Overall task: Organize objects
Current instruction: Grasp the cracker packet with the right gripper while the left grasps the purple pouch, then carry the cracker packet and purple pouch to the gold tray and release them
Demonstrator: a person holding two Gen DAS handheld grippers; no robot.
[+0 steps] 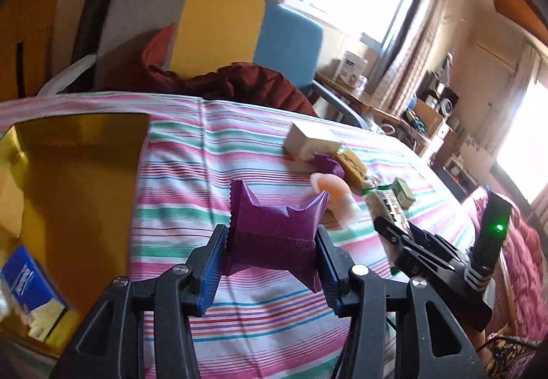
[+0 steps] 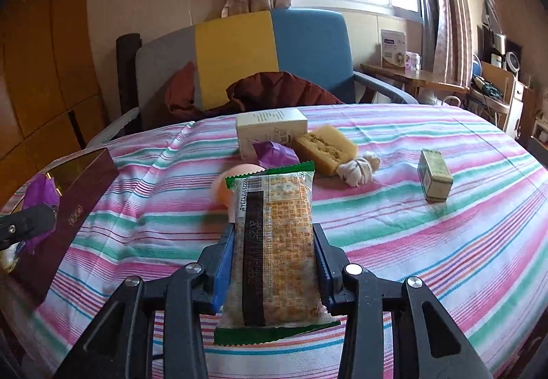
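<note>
My left gripper (image 1: 272,242) is shut on a purple foil packet (image 1: 274,218), held above the striped cloth just right of an open gold-lined box (image 1: 78,173). My right gripper (image 2: 274,238) is shut on a green-edged snack bar packet (image 2: 274,207), which stands upright between the pads over the table. The right wrist view shows the box's maroon outside (image 2: 78,194) at the left, with the left gripper (image 2: 30,224) and its purple packet (image 2: 39,194) beside it.
On the striped table (image 2: 411,242) lie a white carton (image 2: 270,132), a second purple packet (image 2: 274,153), a yellow block (image 2: 325,147), a peach egg shape (image 2: 222,187), a knotted white cloth (image 2: 358,170) and a green tin (image 2: 435,178). A blue carton (image 1: 30,286) lies in the box. A chair (image 2: 236,53) stands behind.
</note>
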